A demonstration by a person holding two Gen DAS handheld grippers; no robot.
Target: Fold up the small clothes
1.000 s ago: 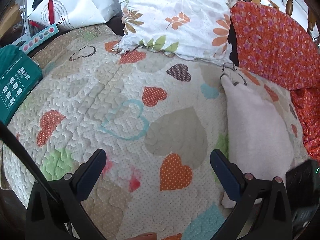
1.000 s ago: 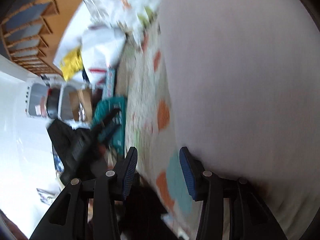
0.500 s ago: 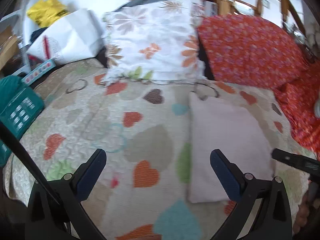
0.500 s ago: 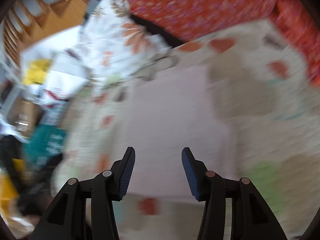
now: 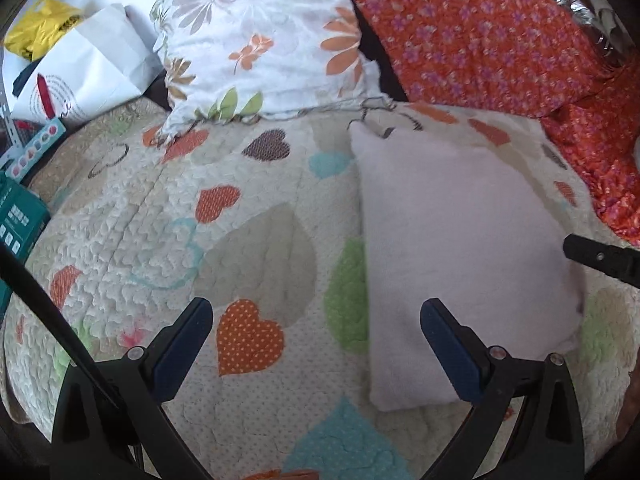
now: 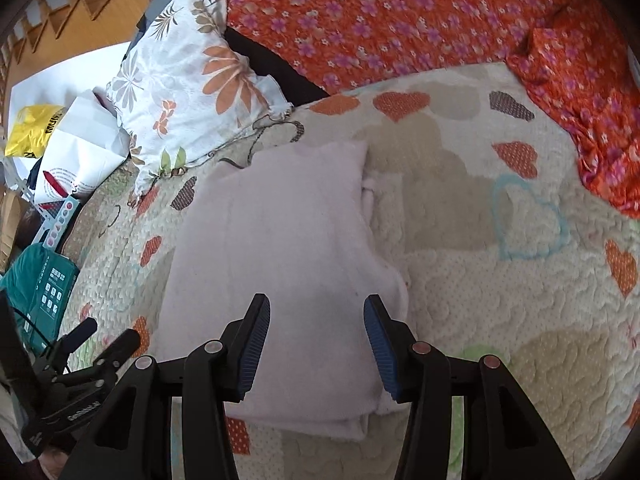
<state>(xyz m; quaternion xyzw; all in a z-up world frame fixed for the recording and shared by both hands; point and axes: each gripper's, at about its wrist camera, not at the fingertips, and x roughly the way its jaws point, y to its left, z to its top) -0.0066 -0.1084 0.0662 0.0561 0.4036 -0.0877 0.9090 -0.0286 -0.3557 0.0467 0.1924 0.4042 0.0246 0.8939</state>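
A pale pink folded garment (image 5: 460, 240) lies flat on the heart-patterned quilt (image 5: 160, 220). My left gripper (image 5: 316, 308) is open above the quilt; its right finger hangs over the garment's left edge and nothing is between the jaws. In the right wrist view, the garment (image 6: 280, 240) fills the middle. My right gripper (image 6: 317, 302) is open above its near half, clear of the cloth. The left gripper (image 6: 108, 332) shows at the lower left, beside the garment. A black part of the right gripper (image 5: 600, 258) pokes in past the garment's right edge.
A floral white pillow (image 5: 260, 40) and orange flowered fabric (image 5: 480, 40) lie behind the garment. A teal box (image 5: 16, 216), a white paper bag (image 5: 88, 64) and a yellow bag (image 5: 36, 32) sit off the quilt's left side. Bare quilt (image 6: 500, 300) stretches right of the garment.
The right gripper has lifted off the garment and swung round to look down on it, with its jaws slightly wider. The left gripper has shifted toward the garment.
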